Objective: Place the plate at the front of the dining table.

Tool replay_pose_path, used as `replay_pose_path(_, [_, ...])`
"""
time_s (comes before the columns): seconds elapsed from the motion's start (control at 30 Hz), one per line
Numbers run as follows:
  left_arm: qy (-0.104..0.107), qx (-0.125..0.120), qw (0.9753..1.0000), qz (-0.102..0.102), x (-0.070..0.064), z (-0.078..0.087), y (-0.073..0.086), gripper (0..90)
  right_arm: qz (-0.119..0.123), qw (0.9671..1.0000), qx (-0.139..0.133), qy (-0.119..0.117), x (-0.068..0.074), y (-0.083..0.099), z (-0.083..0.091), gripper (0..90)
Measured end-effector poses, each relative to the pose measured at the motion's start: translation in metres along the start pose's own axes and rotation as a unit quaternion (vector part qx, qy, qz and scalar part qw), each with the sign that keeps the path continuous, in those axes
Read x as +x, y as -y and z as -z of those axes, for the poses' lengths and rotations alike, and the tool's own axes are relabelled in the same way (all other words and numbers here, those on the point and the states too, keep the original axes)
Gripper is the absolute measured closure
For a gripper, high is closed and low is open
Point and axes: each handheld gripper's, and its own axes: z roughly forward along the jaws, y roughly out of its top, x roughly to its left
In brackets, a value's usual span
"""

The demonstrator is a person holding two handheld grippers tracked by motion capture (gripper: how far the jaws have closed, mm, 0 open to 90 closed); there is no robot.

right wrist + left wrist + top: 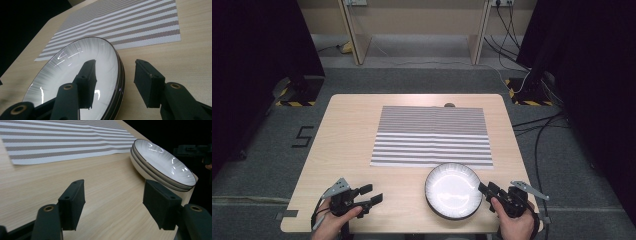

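Two white plates with dark rims (453, 190) sit stacked on the wooden table (347, 145) near its front edge, just in front of a grey-and-white striped placemat (432, 135). My right gripper (484, 189) is at the stack's right rim. In the right gripper view it (116, 80) is open, with one jaw over the inside of the top plate (67, 72) and the other outside the rim. My left gripper (373, 193) is open and holds nothing at the front left, pointing across bare wood toward the plates (165, 162).
Dark curtains hang on both sides beyond the table. Cables run over the grey floor at the right. A wooden shelf frame (417, 30) stands at the back. Bare wood lies between my left gripper (113, 202) and the placemat (62, 142).
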Motion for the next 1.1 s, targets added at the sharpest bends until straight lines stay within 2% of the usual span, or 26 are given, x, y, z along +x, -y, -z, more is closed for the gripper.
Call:
replay_pose_path(0.1, [-0.009, -0.006, 0.9998, -0.018, -0.006, -0.006, -0.001, 33.1, 0.003, 1.0000, 0.001, 0.002, 0.001, -0.002, 0.002, 52.4])
replay_pose_path(0.17, [-0.003, -0.005, 0.9996, -0.028, -0.010, -0.009, -0.004, 34.8, 0.013, 0.9999, 0.000, 0.006, 0.004, -0.006, 0.005, 52.6])
replay_pose_path(0.23, [0.006, -0.003, 0.9997, -0.025, -0.014, -0.012, -0.006, 34.8, 0.016, 0.9998, 0.002, 0.008, 0.006, -0.007, 0.005, 52.9])
replay_pose_path(0.33, [0.014, 0.006, 0.9994, -0.032, -0.019, -0.019, -0.009, 34.9, 0.034, 0.9991, 0.009, 0.024, 0.008, -0.009, 0.006, 57.3])
replay_pose_path(0.37, [0.014, 0.006, 0.9994, -0.033, -0.021, -0.021, -0.010, 34.9, 0.032, 0.9991, 0.011, 0.024, 0.008, -0.010, 0.006, 58.6])
replay_pose_path(0.4, [0.015, 0.004, 0.9993, -0.033, -0.023, -0.024, -0.014, 35.9, 0.031, 0.9991, 0.012, 0.025, 0.008, -0.012, 0.007, 63.6])
replay_pose_path(0.43, [0.015, 0.004, 0.9993, -0.033, -0.023, -0.024, -0.014, 35.9, 0.031, 0.9991, 0.012, 0.025, 0.008, -0.012, 0.007, 63.6])
replay_pose_path(0.53, [0.025, 0.006, 0.9993, -0.028, -0.028, -0.033, -0.020, 37.9, 0.028, 0.9988, 0.030, 0.026, 0.011, -0.016, 0.007, 71.0])
replay_pose_path(0.63, [0.036, 0.014, 0.9988, -0.031, -0.032, -0.043, -0.024, 39.6, 0.030, 0.9983, 0.042, 0.029, 0.013, -0.017, 0.004, 72.8])
replay_pose_path(0.73, [0.047, 0.028, 0.9979, -0.034, -0.038, -0.054, -0.029, 43.8, 0.026, 0.9965, 0.070, 0.037, 0.013, -0.018, -0.003, 73.8])
replay_pose_path(0.8, [0.048, 0.032, 0.9978, -0.034, -0.040, -0.058, -0.033, 44.5, 0.026, 0.9959, 0.078, 0.037, 0.013, -0.019, -0.004, 75.5])
replay_pose_path(0.83, [0.053, 0.034, 0.9972, -0.040, -0.043, -0.064, -0.040, 44.8, 0.024, 0.9954, 0.085, 0.037, 0.014, -0.019, -0.005, 76.1])
replay_pose_path(0.97, [0.054, 0.039, 0.9968, -0.044, -0.046, -0.071, -0.046, 45.7, 0.024, 0.9940, 0.099, 0.039, 0.015, -0.020, -0.007, 77.4])
replay_pose_path(1.03, [0.054, 0.047, 0.9967, -0.040, -0.047, -0.075, -0.048, 46.8, 0.028, 0.9926, 0.109, 0.045, 0.015, -0.021, -0.008, 79.1])
replay_pose_path(1.07, [0.057, 0.060, 0.9962, -0.026, -0.048, -0.080, -0.049, 48.9, 0.028, 0.9911, 0.120, 0.049, 0.016, -0.021, -0.010, 81.5])
replay_pose_path(1.1, [0.057, 0.060, 0.9962, -0.026, -0.048, -0.080, -0.049, 49.8, 0.028, 0.9911, 0.120, 0.049, 0.016, -0.021, -0.010, 81.5])
